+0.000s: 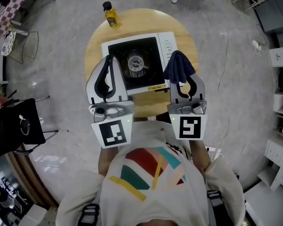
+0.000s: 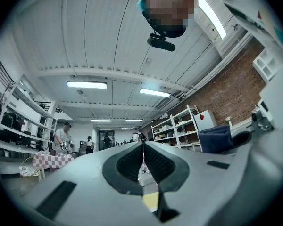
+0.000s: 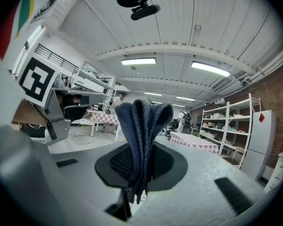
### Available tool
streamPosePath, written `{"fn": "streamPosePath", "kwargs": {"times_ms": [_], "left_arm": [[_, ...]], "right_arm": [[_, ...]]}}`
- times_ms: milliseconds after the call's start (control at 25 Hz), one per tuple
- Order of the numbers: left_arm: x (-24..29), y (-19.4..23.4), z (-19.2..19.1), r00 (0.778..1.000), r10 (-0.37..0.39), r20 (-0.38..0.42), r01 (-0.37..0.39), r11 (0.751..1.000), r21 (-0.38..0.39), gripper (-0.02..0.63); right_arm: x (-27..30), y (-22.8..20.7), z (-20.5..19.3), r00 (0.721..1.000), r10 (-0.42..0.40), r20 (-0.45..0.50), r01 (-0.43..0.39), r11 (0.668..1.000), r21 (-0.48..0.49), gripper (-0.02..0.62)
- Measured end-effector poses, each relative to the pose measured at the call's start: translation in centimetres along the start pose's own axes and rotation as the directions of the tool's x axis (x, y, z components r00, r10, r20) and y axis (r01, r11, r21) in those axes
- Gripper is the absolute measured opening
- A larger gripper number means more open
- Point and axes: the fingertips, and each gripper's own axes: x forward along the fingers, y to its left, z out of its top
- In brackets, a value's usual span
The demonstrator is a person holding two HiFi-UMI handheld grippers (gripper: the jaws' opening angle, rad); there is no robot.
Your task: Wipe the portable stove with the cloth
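Note:
The portable stove [image 1: 167, 44], white with a black top and a round burner [image 1: 136, 63], sits on a round wooden table [image 1: 98, 41] in the head view. My right gripper [image 1: 179, 64] is shut on a folded dark blue cloth [image 1: 178, 68], held raised over the stove's right side. In the right gripper view the cloth [image 3: 141, 126] stands up between the jaws of the right gripper [image 3: 138, 166]. My left gripper [image 1: 110, 60] is shut with nothing in it, above the stove's left edge. The left gripper [image 2: 142, 158] points up at the ceiling, with the cloth [image 2: 216, 138] visible at its right.
A small yellow bottle [image 1: 111, 15] stands at the table's far edge. A black chair [image 1: 16, 126] and a wire chair [image 1: 24, 44] are left of the table, white shelves [image 1: 280, 79] at right, and a cable [image 1: 224, 86] lies on the floor. People [image 2: 62, 138] stand far off.

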Motion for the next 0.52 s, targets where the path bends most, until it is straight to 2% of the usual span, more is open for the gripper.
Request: {"fn": "streamPosePath", "kwargs": {"times_ms": [280,520], "left_arm": [[-0.9,0.5,0.8,1.000,-0.001,0.025,0.001,1.000,0.005,0.008],[-1.9,0.7,0.7,1.000,-0.002,0.024,0.002,1.000,0.000,0.008]], "right_arm": [[-1.1,0.8,0.9,1.000,0.002,0.025,-0.001,1.000,-0.020,0.031],[-1.8,0.9,1.4,0.999,-0.033,0.033,0.033,0.999,-0.009,0.031]]}}
